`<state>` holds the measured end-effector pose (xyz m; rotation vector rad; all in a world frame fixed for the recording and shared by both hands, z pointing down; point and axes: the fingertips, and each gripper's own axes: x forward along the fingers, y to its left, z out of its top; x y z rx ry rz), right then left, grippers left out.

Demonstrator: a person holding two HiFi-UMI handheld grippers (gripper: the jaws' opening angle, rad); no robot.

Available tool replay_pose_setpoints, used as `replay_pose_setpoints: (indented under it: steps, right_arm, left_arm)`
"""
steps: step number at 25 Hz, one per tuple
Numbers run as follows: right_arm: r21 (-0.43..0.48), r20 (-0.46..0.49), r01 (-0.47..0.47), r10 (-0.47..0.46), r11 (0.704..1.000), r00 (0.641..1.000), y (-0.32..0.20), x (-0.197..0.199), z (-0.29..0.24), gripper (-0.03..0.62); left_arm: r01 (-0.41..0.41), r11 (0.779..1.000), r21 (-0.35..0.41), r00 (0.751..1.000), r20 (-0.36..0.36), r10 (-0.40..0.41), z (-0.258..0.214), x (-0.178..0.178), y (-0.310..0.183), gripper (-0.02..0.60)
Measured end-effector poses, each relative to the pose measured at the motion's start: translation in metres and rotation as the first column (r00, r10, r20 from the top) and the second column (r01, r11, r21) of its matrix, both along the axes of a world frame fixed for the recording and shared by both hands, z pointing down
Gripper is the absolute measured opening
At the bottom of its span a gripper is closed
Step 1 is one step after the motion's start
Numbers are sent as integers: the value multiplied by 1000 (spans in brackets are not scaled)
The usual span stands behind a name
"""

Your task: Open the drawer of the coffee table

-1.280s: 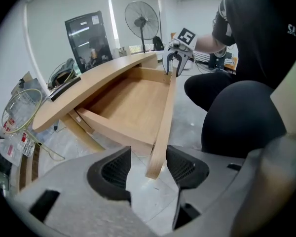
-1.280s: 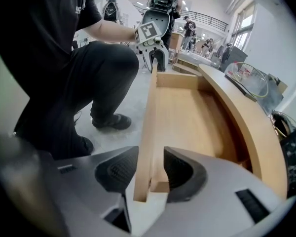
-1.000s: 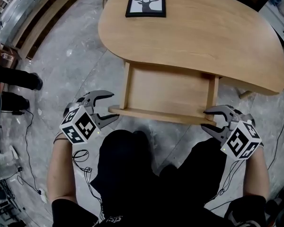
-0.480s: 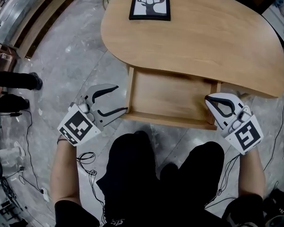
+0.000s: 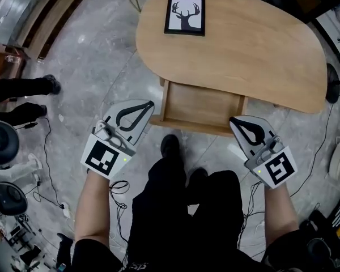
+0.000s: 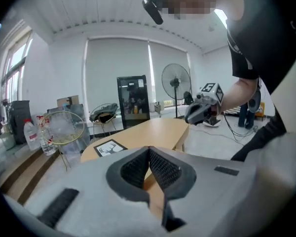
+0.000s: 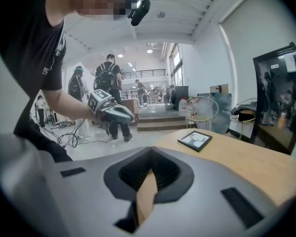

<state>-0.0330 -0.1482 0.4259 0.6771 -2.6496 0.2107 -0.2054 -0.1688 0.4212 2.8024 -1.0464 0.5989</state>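
The light wooden coffee table [image 5: 243, 44] has its drawer [image 5: 201, 103] pulled out toward me, showing an empty wooden bottom. My left gripper [image 5: 149, 102] hangs in the air just left of the drawer's front corner. Its jaws are closing and meet at the tips [image 6: 149, 148] with nothing between them. My right gripper [image 5: 233, 119] hovers off the drawer's right front corner, shut and empty [image 7: 150, 154]. Neither touches the drawer. A framed deer picture [image 5: 185, 15] lies on the tabletop's far left.
My own legs and a shoe [image 5: 170, 146] are right in front of the drawer. Another person's shoes [image 5: 48, 85] stand on the grey floor at left, with cables [image 5: 48, 152] beside them. A fan base [image 5: 332, 75] sits at the right. A black cabinet [image 6: 132, 97] stands beyond the table.
Both grippers have lifted away from the drawer's front corners and shut, the right first, then the left. The view has risen, so the table looks smaller. The drawer stays out.
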Motion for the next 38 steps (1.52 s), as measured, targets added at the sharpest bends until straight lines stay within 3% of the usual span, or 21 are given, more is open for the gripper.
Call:
replay_pose_setpoints:
  steps: [4, 8, 13, 17, 21, 26, 34, 38]
  right_arm:
    - [-50, 45, -35, 37, 998, 998, 11, 3, -71, 5]
    - [-11, 64, -118, 119, 993, 991, 25, 18, -147, 5]
    - [-2, 164, -215, 212, 977, 963, 59, 49, -233, 3]
    - [-1, 238, -271, 263, 963, 935, 98, 70, -297, 3]
    - [-13, 267, -296, 289, 955, 919, 136, 80, -335, 3]
    - [-17, 287, -330, 321, 944, 903, 172, 90, -362, 3]
    - [77, 333, -421, 375, 904, 865, 181, 70, -430, 3]
    - [127, 365, -459, 389, 879, 846, 190, 56, -459, 3]
  left_arm:
    - [37, 999, -25, 996, -77, -39, -78, 6, 6, 8]
    - [66, 997, -41, 987, -145, -72, -159, 25, 26, 6]
    - [159, 987, 13, 980, -120, -156, -244, 42, 70, 8]
    - [217, 976, 1, 969, -123, -216, -297, 52, 119, 6]
    - [241, 971, -7, 959, -153, -239, -330, 62, 151, 6]
    - [186, 982, 43, 958, -228, -172, -376, 76, 174, 6]
    - [180, 980, 84, 966, -204, -160, -409, 27, 187, 6]
    - [213, 972, 94, 957, -223, -188, -413, 7, 195, 8]
